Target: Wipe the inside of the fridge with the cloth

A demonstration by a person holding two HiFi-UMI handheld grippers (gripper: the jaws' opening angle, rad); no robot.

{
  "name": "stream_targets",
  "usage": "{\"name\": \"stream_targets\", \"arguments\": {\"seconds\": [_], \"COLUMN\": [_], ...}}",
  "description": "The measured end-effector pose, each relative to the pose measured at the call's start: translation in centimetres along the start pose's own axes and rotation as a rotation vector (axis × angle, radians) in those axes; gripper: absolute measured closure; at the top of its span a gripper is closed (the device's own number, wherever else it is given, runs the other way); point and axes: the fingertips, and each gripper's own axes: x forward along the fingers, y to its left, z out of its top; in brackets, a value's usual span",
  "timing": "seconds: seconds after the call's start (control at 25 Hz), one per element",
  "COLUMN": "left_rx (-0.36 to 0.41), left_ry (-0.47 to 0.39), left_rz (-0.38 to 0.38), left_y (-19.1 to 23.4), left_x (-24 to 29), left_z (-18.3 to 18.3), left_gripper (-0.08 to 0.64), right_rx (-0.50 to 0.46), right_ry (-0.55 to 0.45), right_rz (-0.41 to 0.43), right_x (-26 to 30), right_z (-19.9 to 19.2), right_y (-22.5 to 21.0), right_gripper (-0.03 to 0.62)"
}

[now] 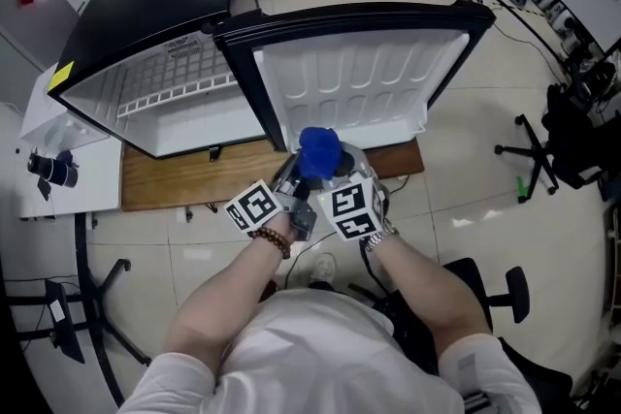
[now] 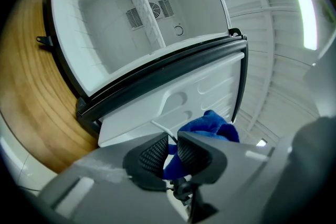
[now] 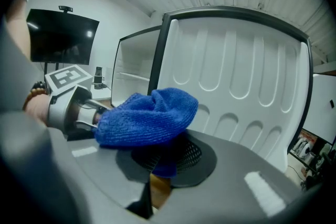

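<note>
A small fridge (image 1: 146, 10) stands on a wooden platform with its door (image 1: 359, 82) swung open, so the white interior (image 2: 131, 23) and its wire shelf (image 1: 179, 92) show. Both grippers meet just in front of the door's lower edge. My right gripper (image 1: 330, 172) is shut on a blue cloth (image 1: 318, 150), which bunches over its pads (image 3: 189, 157) in the right gripper view. My left gripper (image 2: 172, 144) is closed narrowly with a fold of the cloth (image 2: 212, 126) between its pads, and it shows again at the cloth's left end (image 3: 89, 115).
The wooden platform (image 1: 165, 179) runs under the fridge. A white table (image 1: 58, 199) with a black object stands at the left. Office chairs (image 1: 553, 150) (image 1: 490, 291) are at the right and behind me. A dark monitor (image 3: 60, 36) hangs on the wall.
</note>
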Motion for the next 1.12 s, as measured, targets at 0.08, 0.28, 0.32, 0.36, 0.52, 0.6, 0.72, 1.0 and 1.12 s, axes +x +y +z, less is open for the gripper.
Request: {"name": "stream_targets", "arguments": {"seconds": [0.08,0.28,0.32,0.36,0.52,0.6,0.72,1.0,1.12], "left_rx": [0.0,0.006,0.007,0.006,0.007,0.006,0.006,0.007,0.036], "left_ry": [0.003,0.003,0.001,0.001,0.002,0.005,0.009,0.008,0.013], "left_rz": [-0.001,-0.006,-0.007,-0.009,-0.009,-0.006,-0.003,0.001,0.021], "left_y": [0.0,-0.2,-0.2,-0.3,-0.2,-0.2,-0.1,0.0,0.2], "left_x": [-0.1,-0.1,-0.1,-0.1,0.0,0.0,-0.1,-0.2,-0.3], "left_z": [-0.1,0.1,0.1,0.2,0.1,-0.1,-0.2,-0.4,-0.3], "left_gripper": [0.506,0.517,0.517,0.518,0.518,0.518,0.518,0.518,0.518], "right_rx": [-0.007,0.001,0.005,0.008,0.023,0.027,0.036,0.068,0.077], "right_ry": [0.009,0.016,0.018,0.02,0.034,0.044,0.061,0.106,0.12], "right_rz": [-0.012,-0.057,-0.068,-0.08,-0.131,-0.159,-0.206,-0.336,-0.373], "right_x": [0.3,-0.2,-0.4,-0.7,-1.7,-2.3,-3.4,-6.1,-6.8], "right_z": [-0.3,-0.8,-0.9,-1.1,-2.1,-2.8,-4.0,-6.5,-7.3], "right_y": [-0.3,-2.3,-2.9,-3.5,-6.2,-7.6,-10.3,-17.4,-19.5], "right_gripper": [0.558,0.558,0.558,0.558,0.558,0.558,0.557,0.557,0.558]}}
